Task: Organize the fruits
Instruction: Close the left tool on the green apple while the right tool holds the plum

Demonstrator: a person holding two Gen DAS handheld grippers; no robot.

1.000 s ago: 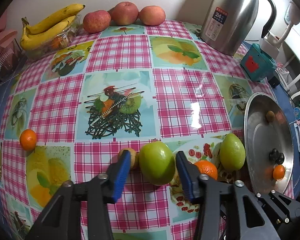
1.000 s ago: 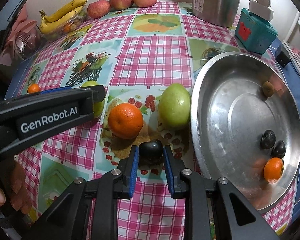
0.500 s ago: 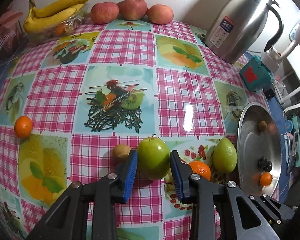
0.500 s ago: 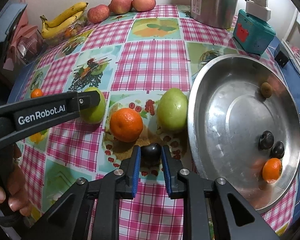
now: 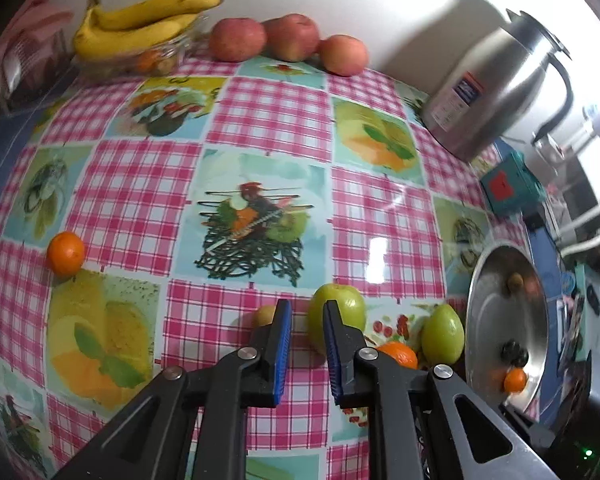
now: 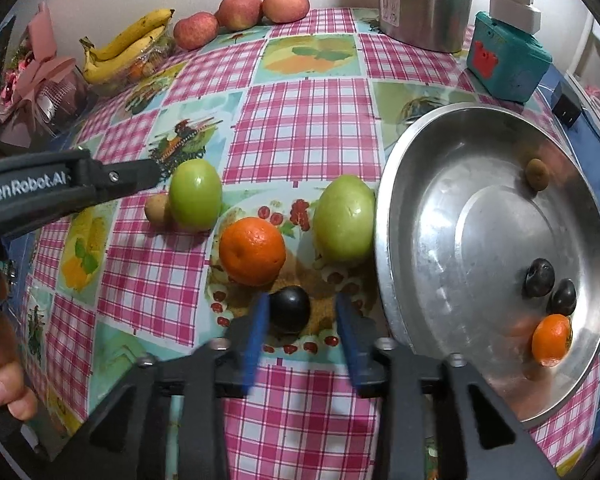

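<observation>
My counter's glossy cloth (image 6: 300, 120) was pink-and-white check with teal fruit-print squares. On it sat two round green apples (image 6: 195, 194), a bright orange mandarin (image 6: 253, 251) and a near-black plum (image 6: 290, 309). My black hand-held gripper (image 6: 300, 320) had blue pads (image 6: 256, 328); the round metal bowl (image 6: 420, 200) was silver.

From above our left gripper (image 5: 306, 322) we look steeply down, close over the tablecloth (image 5: 268, 120). Our right gripper (image 6: 300, 312) looks down likewise. Both views share the green apple (image 5: 336, 316) ahead and metal basin (image 6: 480, 152) rightward.
</observation>
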